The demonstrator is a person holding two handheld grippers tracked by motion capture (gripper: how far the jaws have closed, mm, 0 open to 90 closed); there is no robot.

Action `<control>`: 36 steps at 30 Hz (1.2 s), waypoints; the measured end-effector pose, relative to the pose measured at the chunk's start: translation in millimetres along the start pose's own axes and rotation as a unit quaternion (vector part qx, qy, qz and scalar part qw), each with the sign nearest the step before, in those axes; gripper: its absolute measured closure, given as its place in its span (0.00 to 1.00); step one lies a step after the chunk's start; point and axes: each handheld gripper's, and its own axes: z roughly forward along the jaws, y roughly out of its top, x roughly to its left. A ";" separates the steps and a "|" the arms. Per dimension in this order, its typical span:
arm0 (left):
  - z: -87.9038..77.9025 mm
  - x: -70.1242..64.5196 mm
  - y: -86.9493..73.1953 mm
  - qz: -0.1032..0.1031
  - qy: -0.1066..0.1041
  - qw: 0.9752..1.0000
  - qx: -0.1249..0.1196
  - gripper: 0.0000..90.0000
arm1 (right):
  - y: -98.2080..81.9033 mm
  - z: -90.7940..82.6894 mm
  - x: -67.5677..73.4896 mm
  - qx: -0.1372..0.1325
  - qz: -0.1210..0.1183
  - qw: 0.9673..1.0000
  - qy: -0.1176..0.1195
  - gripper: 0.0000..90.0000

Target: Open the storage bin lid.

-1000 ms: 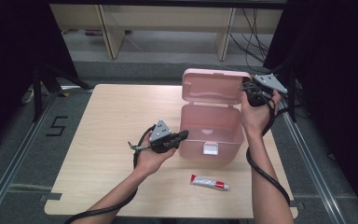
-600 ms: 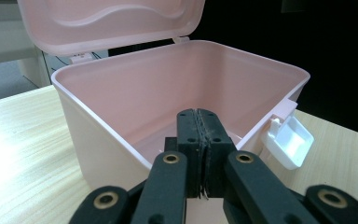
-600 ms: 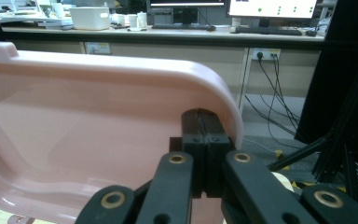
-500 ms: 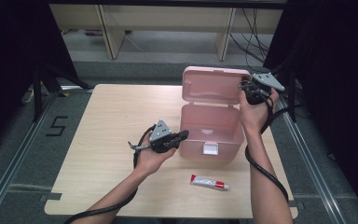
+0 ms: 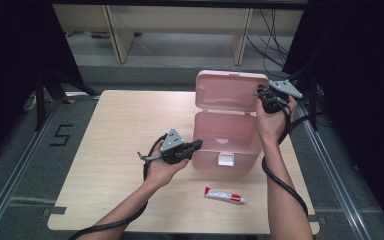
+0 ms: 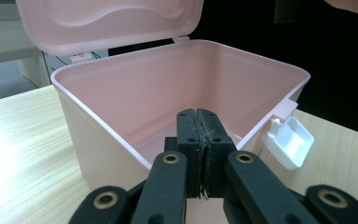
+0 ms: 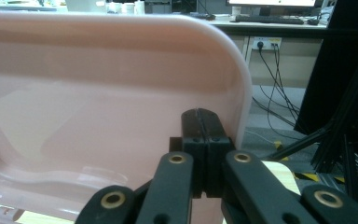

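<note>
my left gripper (image 5: 196, 145) has its jaws closed on nothing, its tip at the near left rim of the pink box (image 5: 225, 142); bare worktop (image 5: 115, 125) lies wide behind it. my right gripper (image 5: 258, 93) is closed too, against the right edge of the upright lid (image 5: 230, 91). the left gripper view shows the box empty inside. a tube (image 5: 225, 195) lies near my right forearm.

You can read one sign: a black "5" (image 5: 61, 135) marked on the floor (image 5: 25, 165), at nine o'clock from the table (image 5: 120, 125). The tube's (image 5: 225, 195) print is too small to read.
</note>
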 end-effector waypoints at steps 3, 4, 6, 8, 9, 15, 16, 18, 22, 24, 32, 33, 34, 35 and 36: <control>0.0 0.0 0.0 0.000 0.000 1.000 0.000 0.98 | -1.3 1.7 -1.5 0.002 -0.009 1.000 -0.002 1.00; 0.1 0.0 0.0 0.000 0.000 1.000 0.000 0.98 | -2.0 2.4 -1.5 -0.002 -0.010 1.000 -0.002 1.00; 0.1 0.1 0.0 -0.001 0.000 1.000 0.000 0.98 | -2.5 2.6 -1.9 -0.005 -0.011 1.000 -0.001 1.00; 0.1 0.1 0.0 0.000 0.000 1.000 0.000 0.98 | -3.1 2.1 -1.8 0.000 -0.011 1.000 -0.001 1.00; 0.2 0.1 0.0 -0.001 0.000 1.000 0.000 0.98 | -3.7 2.9 -1.2 0.001 -0.008 1.000 -0.002 1.00; 0.2 0.2 0.0 0.000 0.000 1.000 0.000 0.98 | -9.6 6.0 -2.5 0.015 -0.006 1.000 -0.001 1.00; 0.3 0.1 0.0 0.000 0.000 1.000 -0.001 0.98 | -10.3 7.1 -2.8 0.016 -0.004 1.000 -0.001 1.00; 0.3 0.3 0.1 0.002 -0.001 1.000 0.000 0.98 | -11.3 9.5 -3.9 0.017 -0.007 1.000 -0.001 1.00; 0.3 0.1 0.0 0.001 0.000 1.000 0.000 0.98 | -12.9 12.0 -3.3 0.027 0.004 1.000 -0.002 1.00; 0.3 0.3 0.0 0.001 -0.001 1.000 0.000 0.98 | -14.4 14.4 -4.3 0.029 0.002 1.000 -0.003 1.00; 0.4 0.2 -0.2 0.000 -0.001 1.000 -0.001 0.98 | -24.6 22.0 -6.5 0.052 -0.001 0.999 -0.006 1.00; 0.3 0.1 -0.2 0.000 -0.001 1.000 -0.001 0.98 | -25.8 23.4 -7.4 0.052 -0.003 0.999 -0.002 1.00; 0.3 0.1 -0.3 0.000 0.000 1.000 -0.001 0.98 | -28.0 24.6 -8.1 0.061 -0.005 0.998 -0.001 1.00; 0.4 0.1 -0.2 0.000 -0.001 1.000 -0.001 0.98 | -28.0 24.6 -8.1 0.061 -0.005 0.998 -0.001 1.00; 0.5 0.2 -0.2 -0.001 0.000 1.000 -0.001 0.98 | -29.2 24.9 -7.1 0.065 0.010 0.998 -0.003 1.00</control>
